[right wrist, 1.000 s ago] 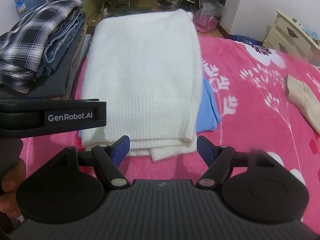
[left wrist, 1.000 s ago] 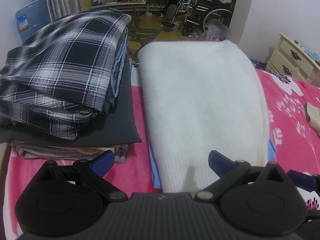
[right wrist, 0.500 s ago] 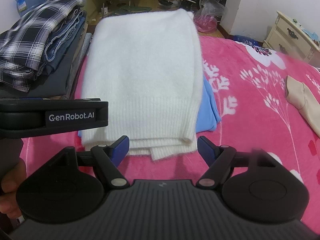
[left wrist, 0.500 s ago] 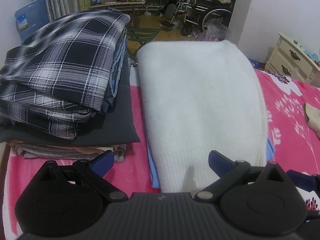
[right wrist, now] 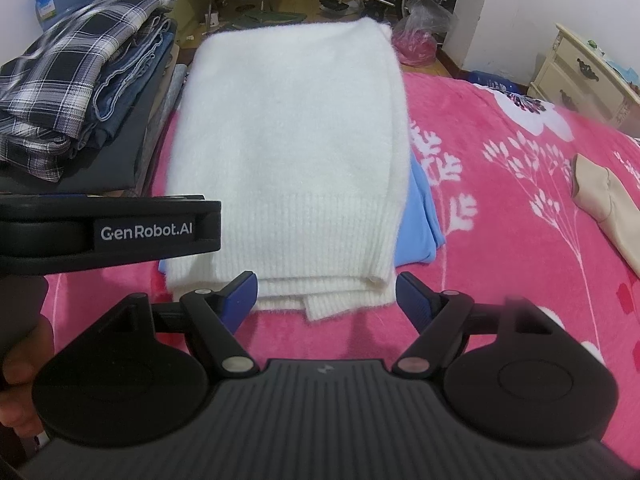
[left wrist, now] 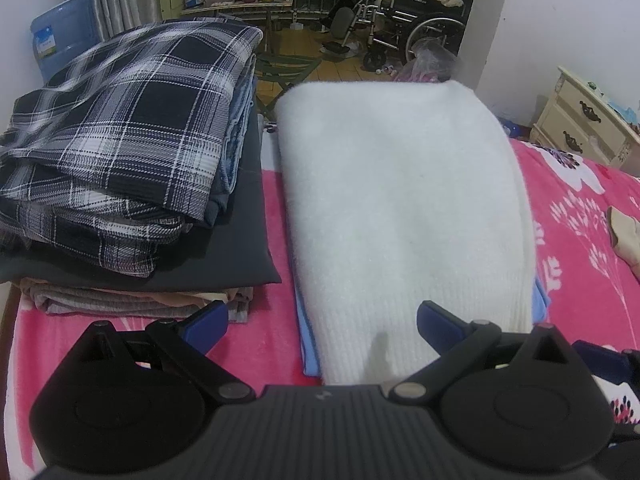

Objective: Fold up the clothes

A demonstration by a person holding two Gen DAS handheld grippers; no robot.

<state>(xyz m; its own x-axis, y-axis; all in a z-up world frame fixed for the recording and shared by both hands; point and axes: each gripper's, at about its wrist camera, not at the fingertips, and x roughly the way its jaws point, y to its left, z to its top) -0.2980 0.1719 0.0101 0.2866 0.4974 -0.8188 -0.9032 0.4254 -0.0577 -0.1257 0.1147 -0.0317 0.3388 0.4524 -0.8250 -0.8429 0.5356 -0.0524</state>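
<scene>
A folded white knit sweater (left wrist: 404, 208) (right wrist: 292, 152) lies on the pink flowered blanket (right wrist: 500, 208), on top of a light blue garment (right wrist: 420, 216) whose edges stick out. My left gripper (left wrist: 322, 322) is open, its blue pads apart over the sweater's near left corner and holding nothing. My right gripper (right wrist: 326, 292) is open too, just short of the sweater's ribbed hem, with nothing between the pads. The left gripper's black body (right wrist: 108, 232) crosses the left side of the right wrist view.
A stack of folded clothes topped by a black-and-white plaid shirt (left wrist: 120, 148) (right wrist: 68, 64) stands left of the sweater. A beige garment (right wrist: 608, 208) lies at the right on the blanket. A cream nightstand (left wrist: 588, 120), a wheelchair (left wrist: 412, 20) and a blue water jug (left wrist: 60, 36) stand beyond the bed.
</scene>
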